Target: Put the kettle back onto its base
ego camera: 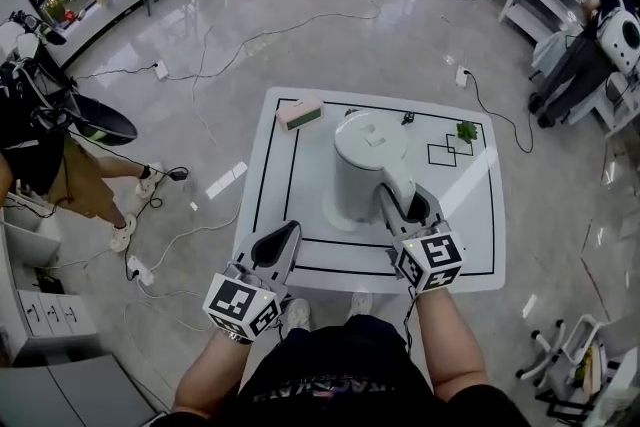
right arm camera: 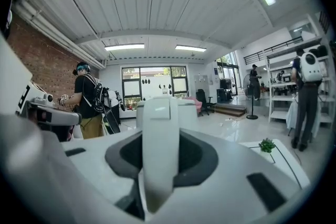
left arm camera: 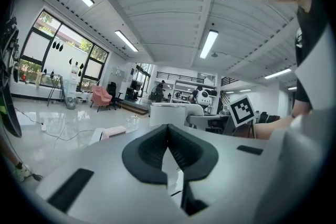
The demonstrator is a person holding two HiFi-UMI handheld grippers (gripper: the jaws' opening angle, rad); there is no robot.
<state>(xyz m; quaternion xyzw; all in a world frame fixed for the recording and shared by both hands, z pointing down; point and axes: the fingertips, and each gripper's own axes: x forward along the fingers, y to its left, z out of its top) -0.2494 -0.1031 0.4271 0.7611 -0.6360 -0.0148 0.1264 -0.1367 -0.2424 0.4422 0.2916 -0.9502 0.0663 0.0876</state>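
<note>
The right gripper [ego camera: 402, 202] is clamped on the handle [right arm camera: 160, 155] of the white kettle [ego camera: 365, 155], its jaws pressing the handle's two sides. The kettle sits upright near the middle of the white table [ego camera: 300, 260]; whether a base lies under it cannot be made out. The left gripper [ego camera: 283, 240], at the kettle's 7 o'clock over the near edge, is closed and empty. A pink box [ego camera: 299, 113] lies at 11 o'clock and a small green plant [ego camera: 466, 131] at 2 o'clock.
</note>
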